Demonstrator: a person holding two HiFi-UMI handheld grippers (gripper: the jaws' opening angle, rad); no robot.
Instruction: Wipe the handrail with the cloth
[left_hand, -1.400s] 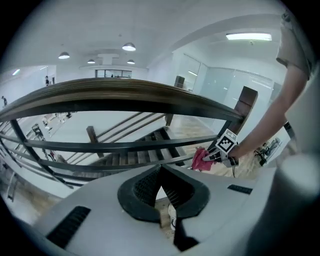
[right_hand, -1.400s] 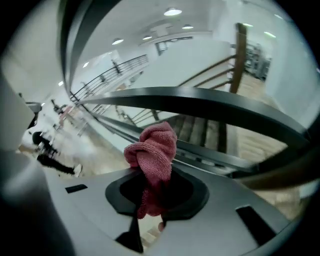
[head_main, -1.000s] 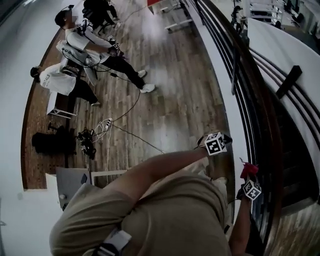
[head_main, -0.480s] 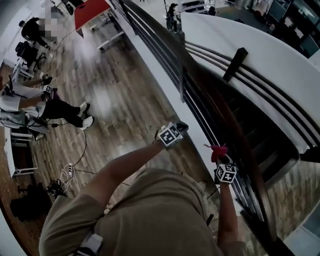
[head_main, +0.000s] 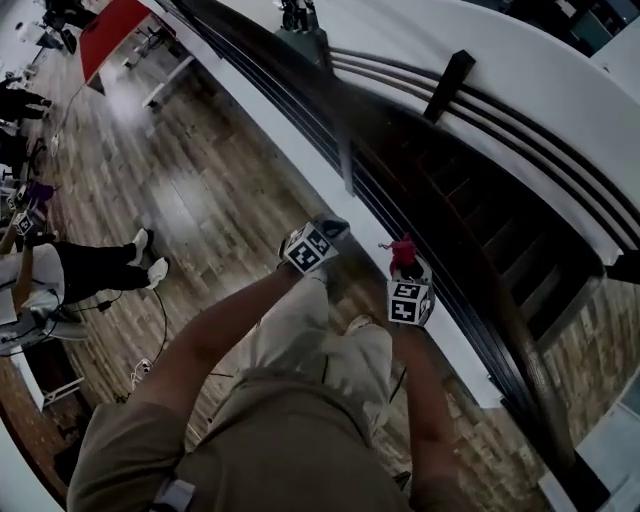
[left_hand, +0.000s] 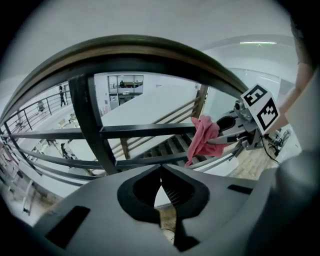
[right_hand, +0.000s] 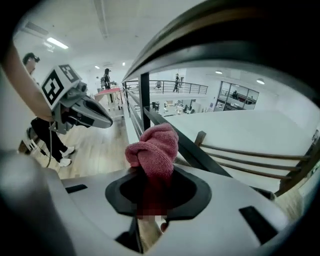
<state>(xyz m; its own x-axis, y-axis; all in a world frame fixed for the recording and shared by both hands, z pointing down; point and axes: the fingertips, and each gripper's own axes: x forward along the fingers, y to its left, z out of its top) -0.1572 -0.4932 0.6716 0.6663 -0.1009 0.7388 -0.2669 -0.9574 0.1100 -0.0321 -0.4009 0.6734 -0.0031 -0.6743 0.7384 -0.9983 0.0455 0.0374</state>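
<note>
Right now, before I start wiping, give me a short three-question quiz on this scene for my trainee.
1. True or false: the left hand-held gripper grips the pink cloth.
2. Multiple choice: the right hand-held gripper is A) shut on the cloth, B) open and empty, C) shut on a baluster.
3. Fill in the blank: the cloth is held ___ the top of the handrail, not touching it.

Key
1. False. Its jaws are together with nothing between them.
2. A.
3. Below.
</note>
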